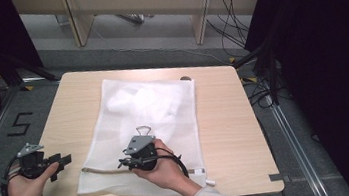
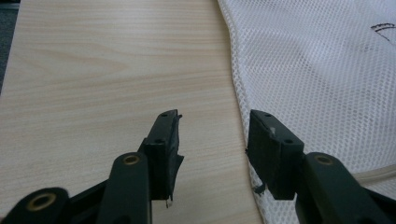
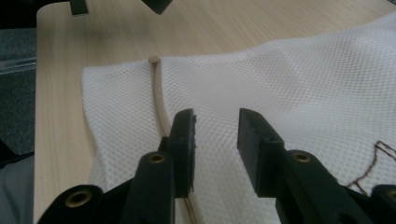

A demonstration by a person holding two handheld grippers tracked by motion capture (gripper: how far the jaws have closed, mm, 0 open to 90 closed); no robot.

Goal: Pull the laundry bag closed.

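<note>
You're working a white rectangular mesh laundry bag [image 1: 148, 126], all honeycomb netting, lying flat mid-bench [image 1: 226, 122], long axis running away from you. Your right tool [image 3: 215, 126] is hovering unclenched over its beige zipper hem [image 3: 159, 100]; your left tool [image 2: 215, 135] is sitting released at the bag's left edge.

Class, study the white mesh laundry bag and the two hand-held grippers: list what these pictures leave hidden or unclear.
- High view: the white mesh laundry bag holds a pale bundle, blurred by the mesh.
- High view: the right gripper covers part of the bag's near hem.
- Left gripper view: the bag's far side is cut off by the frame edge.
- Right gripper view: the left gripper is cropped at the top.
</note>
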